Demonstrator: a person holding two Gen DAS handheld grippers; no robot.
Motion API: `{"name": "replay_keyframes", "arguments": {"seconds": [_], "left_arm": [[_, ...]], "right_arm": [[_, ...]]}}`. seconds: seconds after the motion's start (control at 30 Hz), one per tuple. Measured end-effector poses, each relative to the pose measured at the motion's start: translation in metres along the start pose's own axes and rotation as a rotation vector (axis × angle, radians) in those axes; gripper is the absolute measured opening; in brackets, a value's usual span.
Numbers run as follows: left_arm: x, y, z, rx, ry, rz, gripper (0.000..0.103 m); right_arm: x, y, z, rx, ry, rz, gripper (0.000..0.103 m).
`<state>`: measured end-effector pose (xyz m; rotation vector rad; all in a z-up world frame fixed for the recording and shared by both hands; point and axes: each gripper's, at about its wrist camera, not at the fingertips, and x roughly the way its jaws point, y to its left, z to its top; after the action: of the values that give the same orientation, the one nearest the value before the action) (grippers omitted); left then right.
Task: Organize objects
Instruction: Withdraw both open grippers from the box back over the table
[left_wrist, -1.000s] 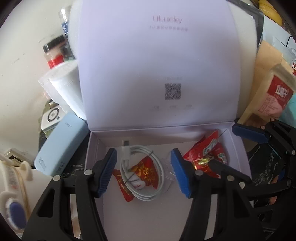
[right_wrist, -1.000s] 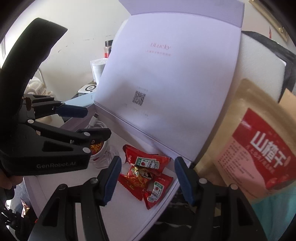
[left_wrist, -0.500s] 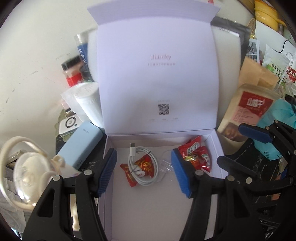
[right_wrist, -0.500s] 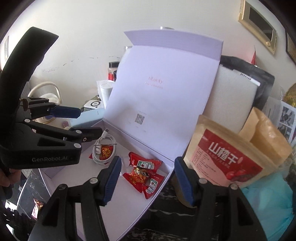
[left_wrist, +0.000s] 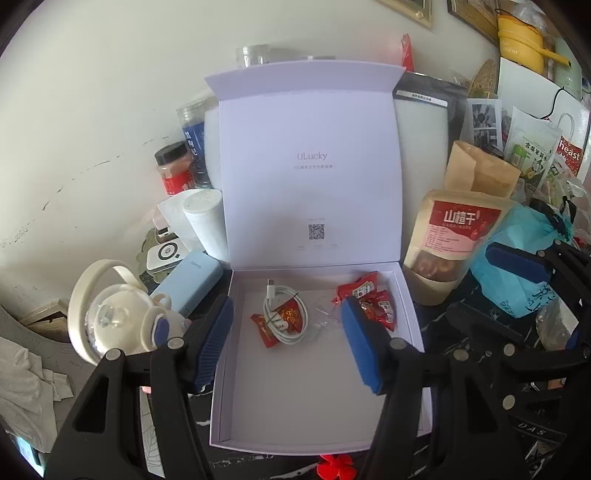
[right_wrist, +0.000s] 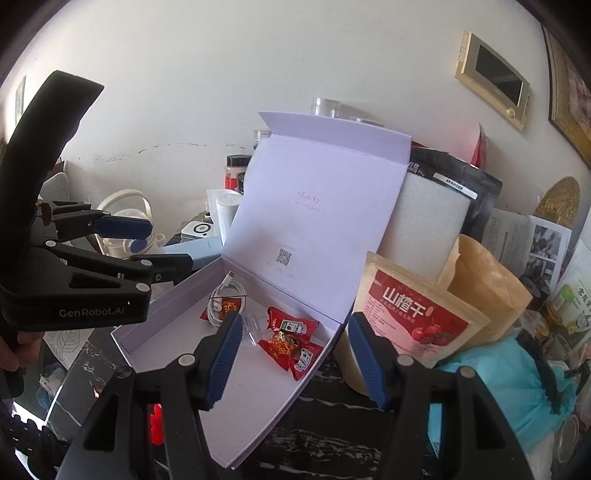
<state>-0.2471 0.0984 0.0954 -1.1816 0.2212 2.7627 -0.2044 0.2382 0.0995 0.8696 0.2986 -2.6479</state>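
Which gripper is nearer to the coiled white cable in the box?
Left. The left gripper hovers directly before the coiled white cable; the right gripper hovers over the red snack packets, further aside.

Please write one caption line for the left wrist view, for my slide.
Open left gripper above the open lavender box holding a coiled white cable and red snack packets.

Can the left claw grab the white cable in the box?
Probably yes. The lid stands open, the cable lies uncovered on a red candy, and the left claw hangs open right above it with nothing between. It might pinch the candy too.
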Motion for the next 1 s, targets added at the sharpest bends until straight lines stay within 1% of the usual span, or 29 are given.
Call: {"name": "replay_keyframes", "arguments": {"seconds": [0.3,0.43,0.53,0.77,1.0], "left_arm": [[-0.041,-0.005,-0.014,-0.001,-0.033,0.01,0.06],[-0.057,-0.008,-0.025,-0.002,-0.041,0.011,0.062],[-0.068,-0.012,-0.036,0.001,-0.044,0.009,0.064],[-0.09,-0.022,-0.064,0.011,-0.04,-0.004,0.065],[-0.106,-0.035,-0.097,0.014,-0.026,-0.023,0.066]], "right_arm": [[-0.041,0.01,-0.013,0.002,-0.033,-0.012,0.061],[-0.055,0.016,-0.021,0.008,-0.035,-0.013,0.061],[-0.067,0.023,-0.031,0.012,-0.033,-0.019,0.061],[-0.093,0.034,-0.052,0.018,-0.032,-0.027,0.061],[-0.115,0.047,-0.079,0.024,-0.018,-0.027,0.061]]}}
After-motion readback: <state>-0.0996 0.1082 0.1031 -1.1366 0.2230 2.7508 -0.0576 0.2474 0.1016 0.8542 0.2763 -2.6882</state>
